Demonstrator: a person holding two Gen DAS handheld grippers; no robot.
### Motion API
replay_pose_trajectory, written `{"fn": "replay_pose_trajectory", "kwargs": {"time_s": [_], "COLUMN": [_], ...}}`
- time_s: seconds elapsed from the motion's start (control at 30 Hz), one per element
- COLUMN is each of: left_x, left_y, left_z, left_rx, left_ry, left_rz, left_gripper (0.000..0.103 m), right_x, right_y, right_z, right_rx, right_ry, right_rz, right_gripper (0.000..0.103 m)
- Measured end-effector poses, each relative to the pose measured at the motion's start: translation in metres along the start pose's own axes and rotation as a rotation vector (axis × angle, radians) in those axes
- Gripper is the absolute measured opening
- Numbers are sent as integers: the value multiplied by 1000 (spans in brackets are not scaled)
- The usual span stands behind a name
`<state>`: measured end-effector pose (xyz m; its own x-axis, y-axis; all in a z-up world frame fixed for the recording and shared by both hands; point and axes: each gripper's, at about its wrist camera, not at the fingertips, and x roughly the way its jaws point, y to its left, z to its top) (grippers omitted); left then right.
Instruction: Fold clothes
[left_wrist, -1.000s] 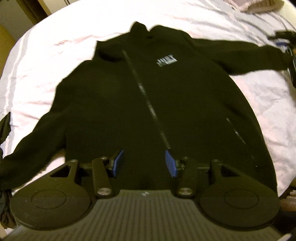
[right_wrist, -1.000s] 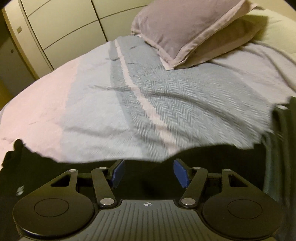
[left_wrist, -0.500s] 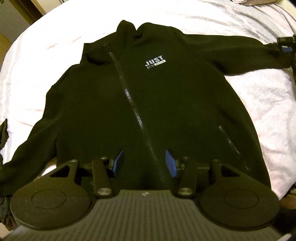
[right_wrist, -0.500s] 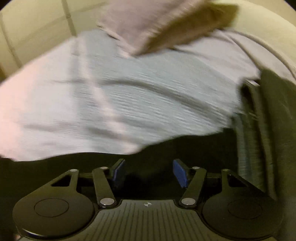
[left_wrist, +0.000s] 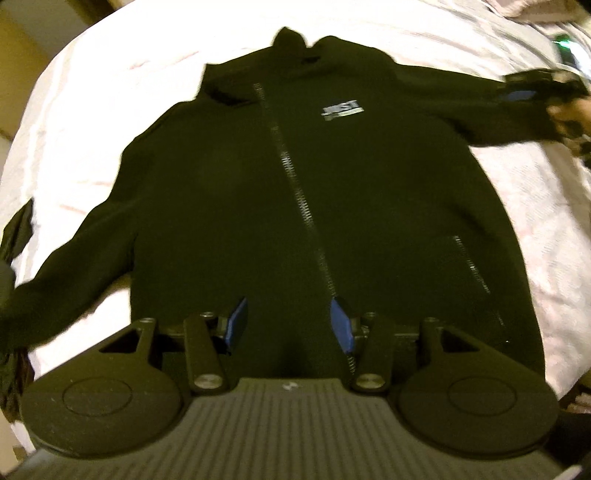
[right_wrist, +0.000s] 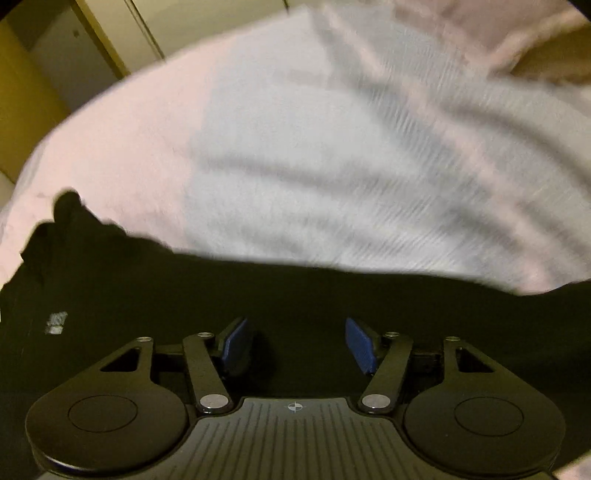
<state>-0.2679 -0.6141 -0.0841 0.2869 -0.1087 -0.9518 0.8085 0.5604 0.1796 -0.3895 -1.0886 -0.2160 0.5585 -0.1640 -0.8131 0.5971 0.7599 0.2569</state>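
Note:
A black zip jacket (left_wrist: 229, 192) lies front up on the bed, collar at the far side and sleeves spread out. It has a white chest logo (left_wrist: 341, 110). My left gripper (left_wrist: 288, 325) hangs open over the near hem beside the zip (left_wrist: 295, 184), with nothing pinched between its blue pads. In the left wrist view my right gripper (left_wrist: 524, 92) is at the far right, at the end of the jacket's right sleeve, with a hand (left_wrist: 570, 114) behind it. In the blurred right wrist view that gripper (right_wrist: 297, 341) is open just over the black sleeve (right_wrist: 295, 291).
A pale bedcover (left_wrist: 92, 96) reaches past the jacket on all sides. Another dark garment (left_wrist: 16, 229) hangs at the bed's left edge. Beyond the far side of the bed (right_wrist: 332, 166) stand cream cupboard doors (right_wrist: 110, 40). A pillow (right_wrist: 543, 55) lies at the top right.
The right gripper has swung left and come down over the sleeve; the pillow has slid to the frame's corner and the dark clothes at the right are gone. The left gripper has hardly shifted.

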Motion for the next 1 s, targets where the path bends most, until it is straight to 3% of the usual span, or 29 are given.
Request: {"fn": "replay_pose_trajectory", "kwargs": {"time_s": [0.07, 0.17, 0.3, 0.4, 0.47, 0.57, 0.7, 0.9, 1.0], "left_x": [0, 2, 1, 0, 0, -3, -10, -19, -21], "left_y": [5, 4, -3, -6, -7, -7, -4, 3, 7], "left_z": [-3, -5, -3, -4, -5, -6, -9, -17, -24], "left_rx": [-18, -15, 32, 34, 36, 38, 31, 12, -5], "left_ry": [-1, -4, -19, -24, -23, -30, -43, -57, -57], "left_rz": [1, -6, -10, -15, -17, -13, -4, 15, 23], "left_gripper": [45, 45, 45, 45, 45, 45, 45, 45, 45], "right_x": [-28, -33, -38, -66, -62, -53, -58, -75, -84], "right_y": [-3, -38, -66, -73, -90, -112, -104, -114, -102], "right_z": [-16, -38, -45, -44, -52, -68, -69, -83, -79], "right_rx": [-2, 58, 46, 109, 185, 220, 115, 204, 190], "right_ry": [-66, -27, 0, -114, -50, 26, 97, 95, 80], "right_rz": [-63, -175, -142, -234, -266, -200, -291, -318, -278], "right_gripper": [62, 62, 62, 62, 62, 62, 62, 65, 65]}}
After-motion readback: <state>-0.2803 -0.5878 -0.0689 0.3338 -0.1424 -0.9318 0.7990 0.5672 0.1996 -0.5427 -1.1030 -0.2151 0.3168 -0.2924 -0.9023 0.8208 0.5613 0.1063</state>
